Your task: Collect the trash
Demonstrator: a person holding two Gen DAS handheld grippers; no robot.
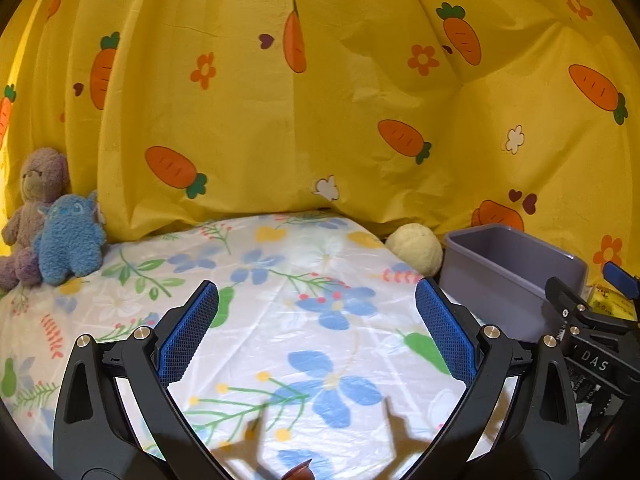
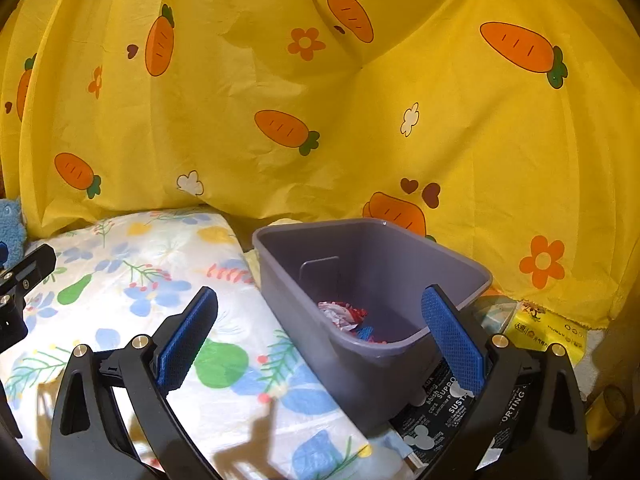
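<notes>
A home, most likely a child's bedroom: a yellow curtain [image 1: 320, 100] printed with carrots and flowers hangs behind a bed [image 1: 280, 280] covered in a floral sheet, and two plush toys, one purple [image 1: 36, 200] and one blue [image 1: 70, 240], sit at its edge.

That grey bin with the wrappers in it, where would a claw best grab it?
Pinch the grey bin by its near rim, coming from above: it stands upright and open-topped, and its thin wall fits between the pads, while its body looks too wide.
</notes>
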